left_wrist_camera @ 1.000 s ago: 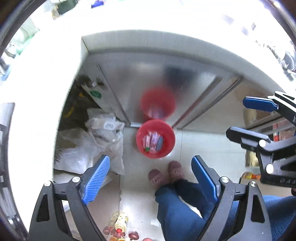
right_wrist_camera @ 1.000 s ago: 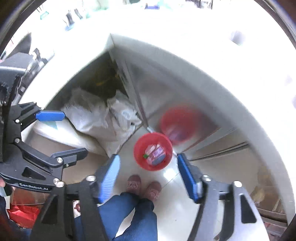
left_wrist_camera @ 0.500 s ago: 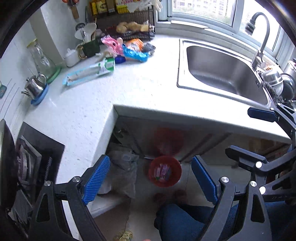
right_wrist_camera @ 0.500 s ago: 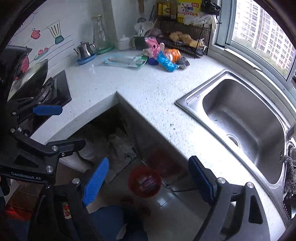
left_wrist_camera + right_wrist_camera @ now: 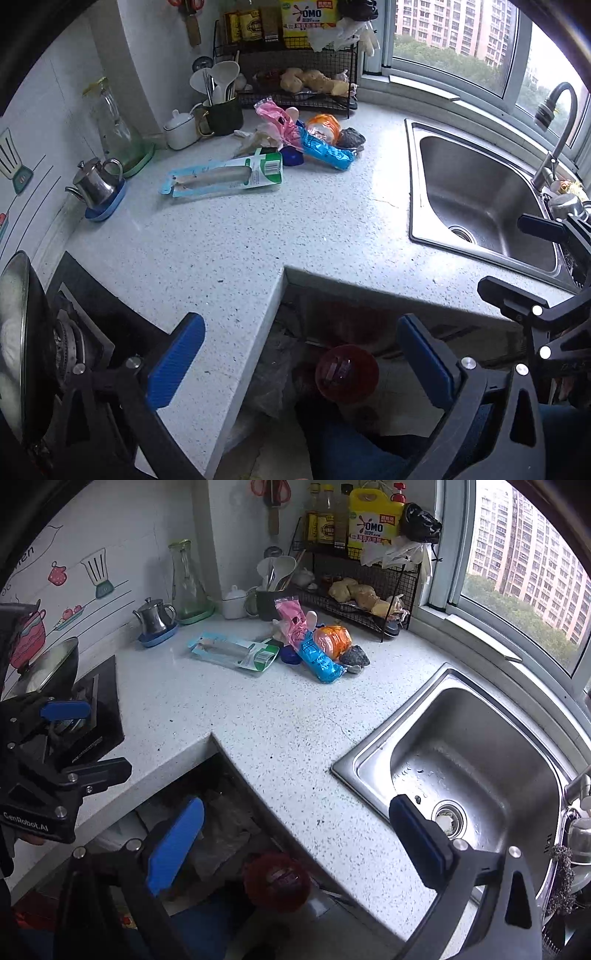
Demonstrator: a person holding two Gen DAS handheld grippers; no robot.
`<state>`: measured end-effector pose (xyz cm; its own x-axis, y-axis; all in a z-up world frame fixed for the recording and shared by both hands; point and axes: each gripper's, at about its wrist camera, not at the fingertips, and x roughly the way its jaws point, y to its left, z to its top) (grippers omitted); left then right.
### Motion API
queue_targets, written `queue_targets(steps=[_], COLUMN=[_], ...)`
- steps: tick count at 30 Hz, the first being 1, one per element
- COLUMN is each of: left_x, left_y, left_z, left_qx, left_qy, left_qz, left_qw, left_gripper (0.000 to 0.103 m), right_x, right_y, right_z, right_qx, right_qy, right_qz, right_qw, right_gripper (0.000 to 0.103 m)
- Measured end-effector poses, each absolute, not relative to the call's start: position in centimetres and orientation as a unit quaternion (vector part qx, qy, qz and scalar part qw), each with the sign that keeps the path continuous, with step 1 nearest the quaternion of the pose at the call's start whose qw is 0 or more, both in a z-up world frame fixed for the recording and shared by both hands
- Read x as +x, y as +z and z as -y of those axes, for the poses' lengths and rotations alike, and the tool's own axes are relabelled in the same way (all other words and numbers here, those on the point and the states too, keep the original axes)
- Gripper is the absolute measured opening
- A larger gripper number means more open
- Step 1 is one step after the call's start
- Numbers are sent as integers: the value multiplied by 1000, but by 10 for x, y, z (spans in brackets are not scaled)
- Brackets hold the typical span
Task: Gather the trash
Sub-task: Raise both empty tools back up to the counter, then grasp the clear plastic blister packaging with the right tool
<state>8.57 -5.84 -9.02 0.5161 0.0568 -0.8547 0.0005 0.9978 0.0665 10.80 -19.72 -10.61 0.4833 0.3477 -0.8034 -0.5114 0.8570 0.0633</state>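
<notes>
Both the left gripper (image 5: 301,363) and the right gripper (image 5: 295,840) are empty, jaws opening wide. Wrappers (image 5: 325,151) and a toothbrush package (image 5: 225,177) lie near the countertop's (image 5: 258,229) back corner; a red trash bin (image 5: 347,373) stands on the floor below its front edge.

Each gripper, the left gripper (image 5: 301,365) and the right gripper (image 5: 295,843), has a black angular frame with silver screws and two ribbed blue pads (image 5: 173,363), the left one's body bears white "GenRobot.AI" lettering, and the person wears blue trousers (image 5: 354,448).
</notes>
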Motion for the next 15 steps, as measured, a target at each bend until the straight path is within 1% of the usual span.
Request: queue_targets(steps=[10, 15], left_x=[158, 190], left_y=[-83, -94], left_z=[-12, -51], left_qx=[17, 0], left_qy=[29, 36], left_qz=[-502, -515], left_qw=[864, 857], left_gripper=[103, 103], right_x=[180, 210], right_y=[-95, -91], right_z=[137, 105], right_qx=[-124, -137], right_qy=[259, 267], right_qz=[-448, -442], right_qw=[847, 845], right_gripper=[101, 101])
